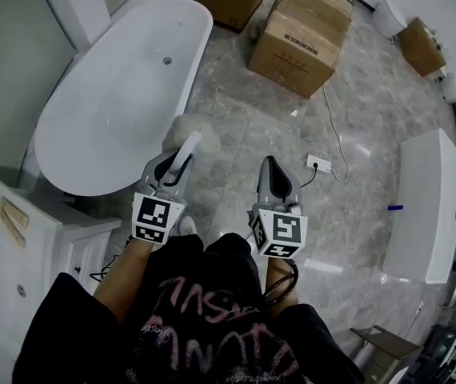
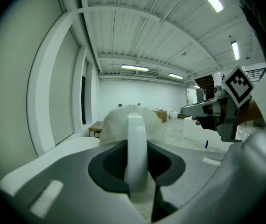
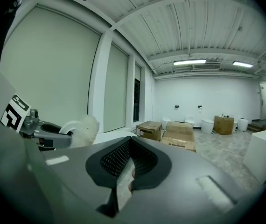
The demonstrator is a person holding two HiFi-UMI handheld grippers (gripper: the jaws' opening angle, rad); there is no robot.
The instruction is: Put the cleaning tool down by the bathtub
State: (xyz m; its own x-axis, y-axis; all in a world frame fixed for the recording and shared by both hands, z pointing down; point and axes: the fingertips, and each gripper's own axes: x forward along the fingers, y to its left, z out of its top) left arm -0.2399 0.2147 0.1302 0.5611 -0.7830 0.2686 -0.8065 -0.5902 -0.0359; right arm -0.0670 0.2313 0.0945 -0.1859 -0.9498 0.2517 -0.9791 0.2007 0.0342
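**Tool at the tub, not yet set down**

I've got the bathtub (image 1: 108,102) filling the left of the head view, long and white, with open marble floor (image 1: 308,158) to its right and cardboard boxes (image 1: 302,34) well beyond; nothing lies on the floor along the tub's near side, so that looks like my landing strip.

The left gripper (image 1: 170,169) is clenched on the white handle of the cleaning tool (image 1: 188,144); its own view shows the handle pinched upright between the jaws. The right gripper (image 1: 274,170) hangs beside it over the floor, jaws pressed together on nothing, out of the job for now.

Progress, as I judge it: the carry is done, the tool is at the tub's near end, but it's in my grip and off the floor; lowering and letting go are left.

Orientation: the long axis runs straight out along the left gripper's line, away from me; the fluffy head leads, just beside the tub's rim, handle end back in the jaws.
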